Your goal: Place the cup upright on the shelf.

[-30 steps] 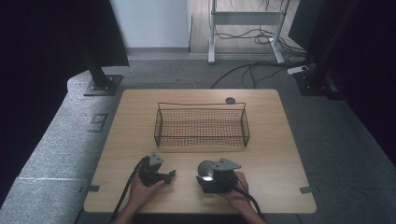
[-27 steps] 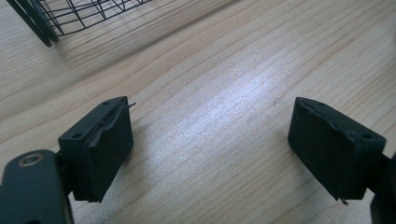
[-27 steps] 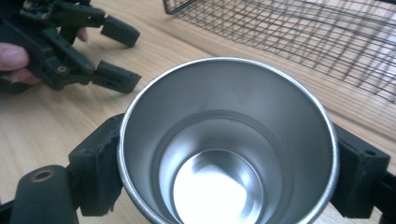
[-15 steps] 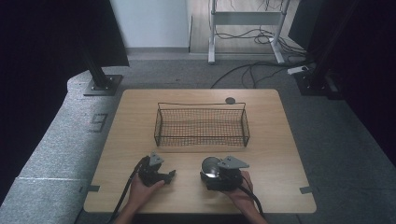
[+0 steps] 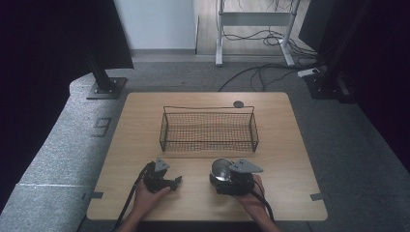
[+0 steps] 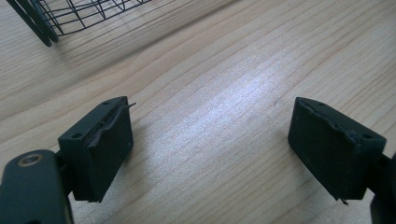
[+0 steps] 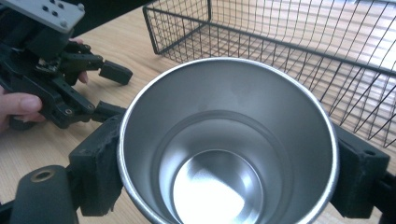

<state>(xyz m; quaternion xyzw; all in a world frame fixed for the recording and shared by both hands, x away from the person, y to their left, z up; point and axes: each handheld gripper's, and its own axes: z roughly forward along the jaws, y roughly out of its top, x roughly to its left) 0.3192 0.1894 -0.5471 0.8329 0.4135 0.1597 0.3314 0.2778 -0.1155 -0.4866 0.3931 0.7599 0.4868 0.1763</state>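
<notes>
A shiny, empty steel cup [image 7: 219, 154] stands upright between the jaws of my right gripper [image 7: 224, 163], with both pads pressed on its sides. From above, the cup [image 5: 220, 168] and right gripper [image 5: 224, 175] are near the table's front edge, just before the wire basket [image 5: 208, 130]. My left gripper [image 5: 175, 181] rests to the left of it, jaws pointing right. In its own view the left gripper [image 6: 210, 149] is open over bare wood with nothing between its pads. The left gripper [image 7: 114, 93] also appears open beyond the cup.
The black wire basket [image 7: 280, 46] sits mid-table; its corner [image 6: 60, 18] lies just ahead of the left jaws. A small dark round disc [image 5: 238, 104] lies behind the basket. The wooden table [image 5: 290, 145] has bare room on both sides. Cables and stands are on the floor beyond.
My right gripper has shifted slightly to the right with the cup still in it. The left gripper has stayed where it was.
</notes>
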